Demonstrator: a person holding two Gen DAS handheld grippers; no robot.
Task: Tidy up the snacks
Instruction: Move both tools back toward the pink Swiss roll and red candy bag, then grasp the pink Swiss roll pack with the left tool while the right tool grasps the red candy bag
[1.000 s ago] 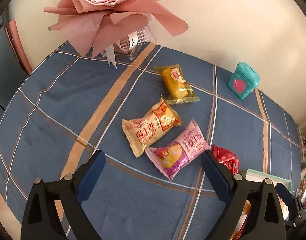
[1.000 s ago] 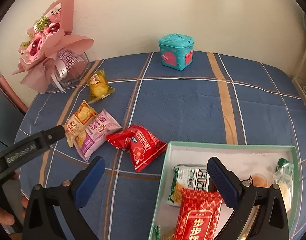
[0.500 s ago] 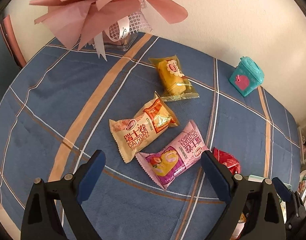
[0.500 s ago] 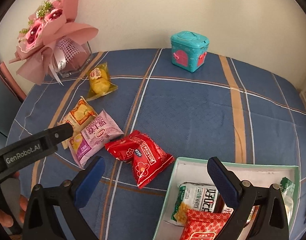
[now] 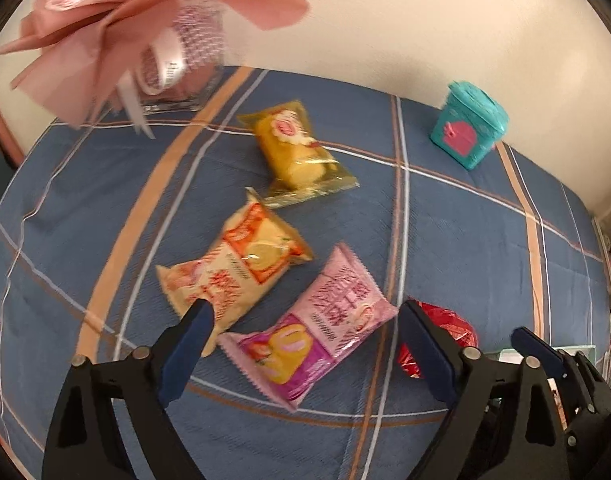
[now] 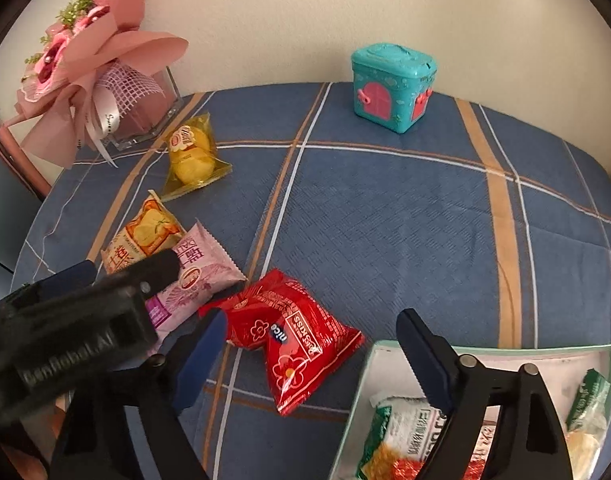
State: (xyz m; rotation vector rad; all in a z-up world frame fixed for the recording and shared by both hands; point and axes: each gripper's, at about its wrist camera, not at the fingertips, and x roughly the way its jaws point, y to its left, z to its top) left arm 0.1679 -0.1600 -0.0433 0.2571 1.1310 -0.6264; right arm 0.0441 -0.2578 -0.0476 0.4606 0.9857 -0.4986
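Pick step: L claw gaping over pink pack, R claw gaping over red pack, both just narrowing, no contact. Next: lower, pinch, move to tray at tabletop near edge.

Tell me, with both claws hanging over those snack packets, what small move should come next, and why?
Probably lower the right gripper onto the red packet and pinch it. Its jaws have just been closing and stand open astride that packet, not yet pressing it, and the box already holding snacks sits right beside it. The left gripper hangs open over the pink packet.
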